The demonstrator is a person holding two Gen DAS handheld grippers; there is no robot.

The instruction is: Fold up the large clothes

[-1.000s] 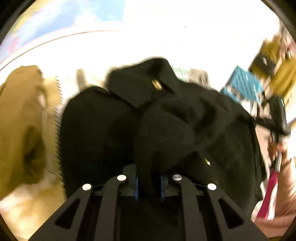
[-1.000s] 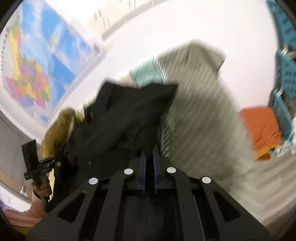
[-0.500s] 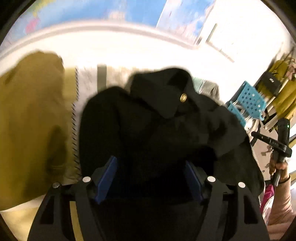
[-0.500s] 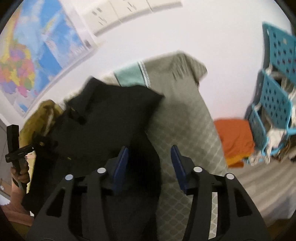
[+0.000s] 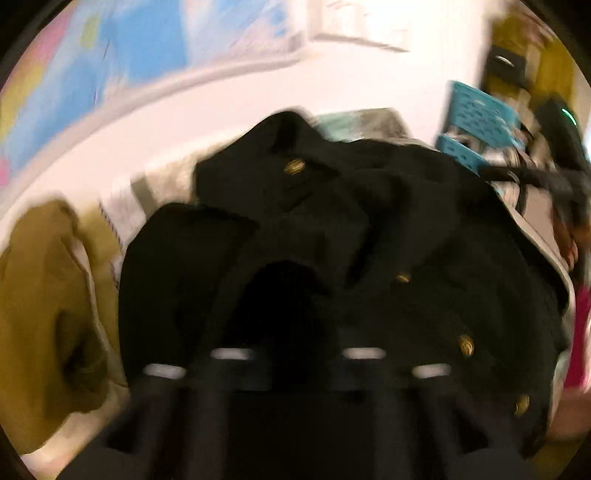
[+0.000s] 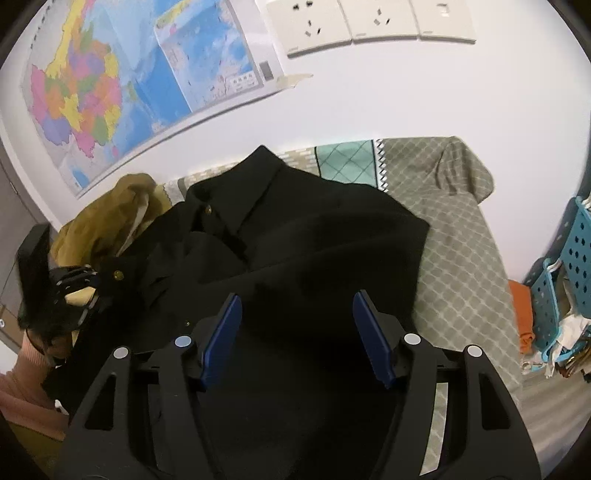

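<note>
A black coat with gold buttons [image 6: 306, 240] lies bunched on the patterned bed cover [image 6: 458, 258], collar toward the wall. My right gripper [image 6: 297, 332] is open over the coat's near edge, blue pads [image 6: 221, 339] wide apart, holding nothing. In the left wrist view the same coat [image 5: 332, 240] fills the middle. My left gripper [image 5: 295, 354] hovers over it, blurred by motion; its fingers are too smeared to read. The left gripper also shows in the right wrist view [image 6: 62, 291] at the coat's left side.
A mustard-yellow garment [image 5: 44, 302] lies left of the coat, also in the right wrist view [image 6: 107, 218]. Blue plastic baskets [image 6: 569, 280] and an orange cloth [image 6: 524, 317] stand right of the bed. A map [image 6: 122, 85] and sockets [image 6: 369, 22] are on the wall behind.
Both grippers let go of the black coat. The right jaws went from shut to wide open and drew back; the left opened half a second ago and is now moving fast, blurred.
</note>
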